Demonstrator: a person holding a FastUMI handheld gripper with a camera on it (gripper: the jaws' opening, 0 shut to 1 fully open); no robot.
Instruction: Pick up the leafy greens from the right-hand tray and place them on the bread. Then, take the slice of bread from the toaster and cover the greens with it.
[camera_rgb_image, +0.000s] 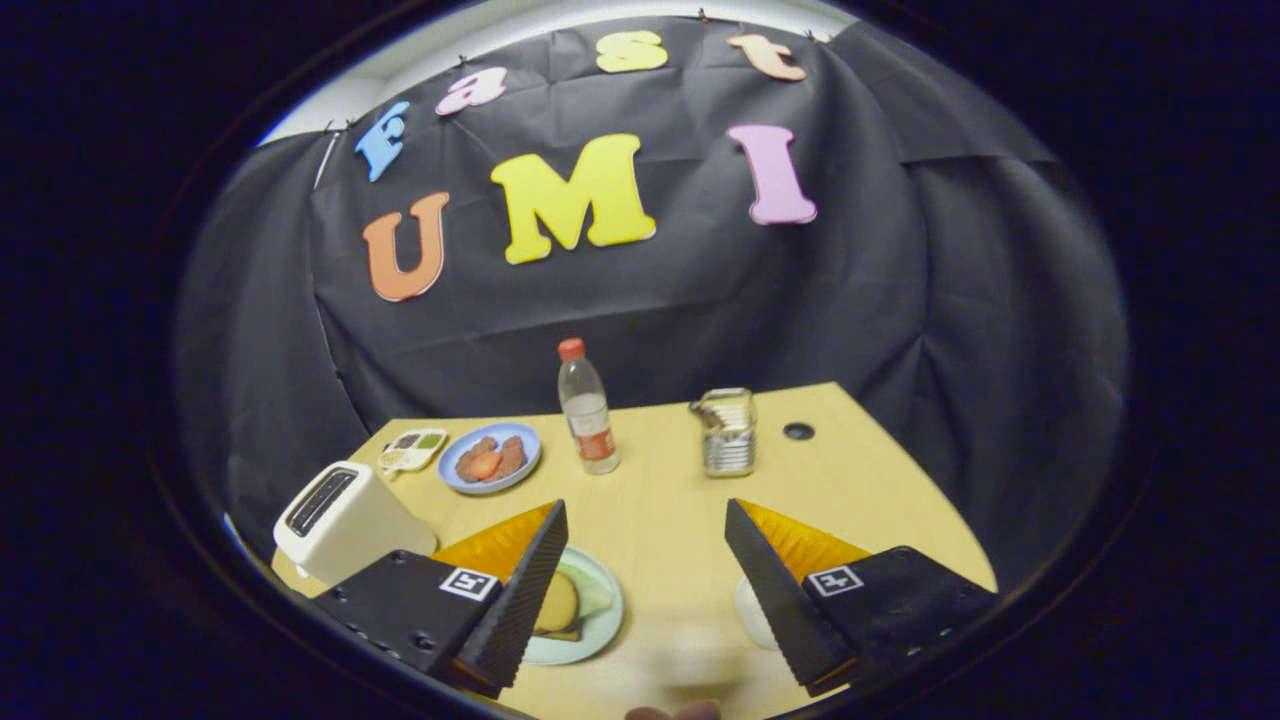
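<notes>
Gripper view: gripper (645, 590) jaws apart, empty, over bench (680, 500). Green plate (600, 625) with bread (557, 605) beside left finger; toaster (345, 520) at 9 o'clock.

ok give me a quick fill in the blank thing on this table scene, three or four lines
1. The gripper has its fingers ____ with nothing between them.
2. The white toaster stands beside the ____ finger.
3. The bottle has a ____ cap.
4. The round plate beyond the fingers, next to the bottle, is ____ in colour.

Missing words: open; left; red; blue
</notes>
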